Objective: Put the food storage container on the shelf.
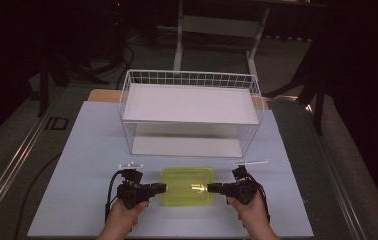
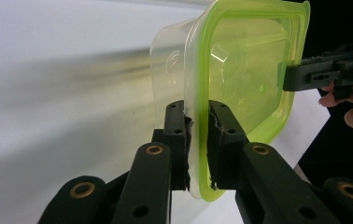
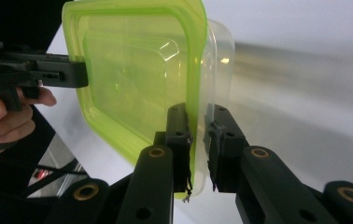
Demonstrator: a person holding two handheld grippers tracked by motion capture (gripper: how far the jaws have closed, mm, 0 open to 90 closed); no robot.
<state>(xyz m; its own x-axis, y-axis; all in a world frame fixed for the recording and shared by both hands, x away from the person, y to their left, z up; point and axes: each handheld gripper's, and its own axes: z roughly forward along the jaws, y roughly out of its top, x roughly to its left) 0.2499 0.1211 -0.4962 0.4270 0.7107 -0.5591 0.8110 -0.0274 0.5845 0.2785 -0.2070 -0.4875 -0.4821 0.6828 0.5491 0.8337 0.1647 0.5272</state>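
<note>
Left gripper [image 1: 161, 188] and right gripper [image 1: 212, 188] clamped opposite rims of translucent green-lidded plastic container [image 1: 187, 185] — gripped, not yet lifted off white table [image 1: 77, 200]; white wire basket [image 1: 192, 112] sat empty.

The room is dark. A flat pale blue counter [image 1: 92, 150] stands on a grey floor [image 1: 7, 150]. White metal table legs [image 1: 179, 35] stand behind it.

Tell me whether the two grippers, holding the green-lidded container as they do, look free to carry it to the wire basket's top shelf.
Probably yes. The left gripper and right gripper clamp opposite rims of the container. The basket stands just behind it, its top shelf bare; the raised wire rim must be cleared.
</note>
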